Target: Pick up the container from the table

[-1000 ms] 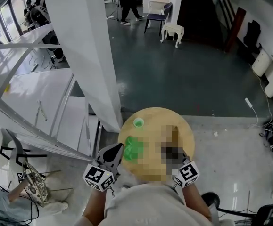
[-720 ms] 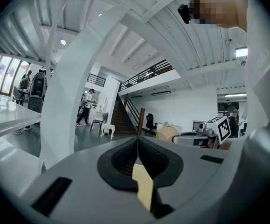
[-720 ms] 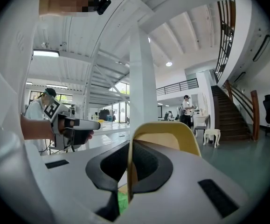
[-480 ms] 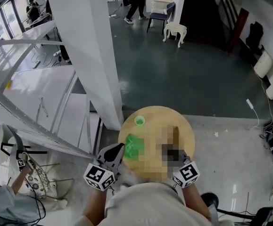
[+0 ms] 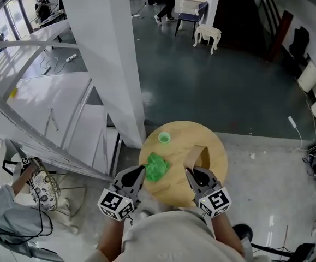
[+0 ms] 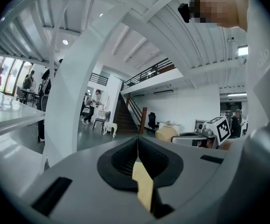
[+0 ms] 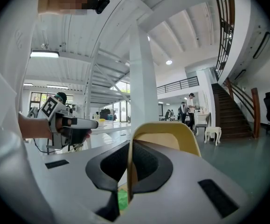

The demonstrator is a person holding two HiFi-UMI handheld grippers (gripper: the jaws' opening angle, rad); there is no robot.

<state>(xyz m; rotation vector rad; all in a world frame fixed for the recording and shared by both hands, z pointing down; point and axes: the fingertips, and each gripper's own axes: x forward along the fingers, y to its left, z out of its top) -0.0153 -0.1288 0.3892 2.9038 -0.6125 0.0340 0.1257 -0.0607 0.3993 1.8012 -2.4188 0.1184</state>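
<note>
A tan open-topped container (image 5: pixel 195 156) is over the near right part of the round wooden table (image 5: pixel 215 142). My right gripper (image 5: pixel 192 171) is shut on its near wall. In the right gripper view that thin wall (image 7: pixel 163 134) runs between the closed pads of the right gripper (image 7: pixel 130 148). I cannot tell whether the container still rests on the table. My left gripper (image 5: pixel 139 171) hangs at the table's near left edge, shut and empty, beside a crumpled green thing (image 5: pixel 156 168). In its own view the left gripper (image 6: pixel 137 143) has its pads meeting.
A small green cup (image 5: pixel 164 138) stands at the table's far side. A thick white pillar (image 5: pixel 114 64) rises just behind the table's left. A metal railing (image 5: pixel 48 146) and a seated person with a bag (image 5: pixel 16 201) are at left. Cables (image 5: pixel 310 152) lie on the floor at right.
Both grippers keep their places. The head view has tilted slightly, and the person at lower left has shifted.
</note>
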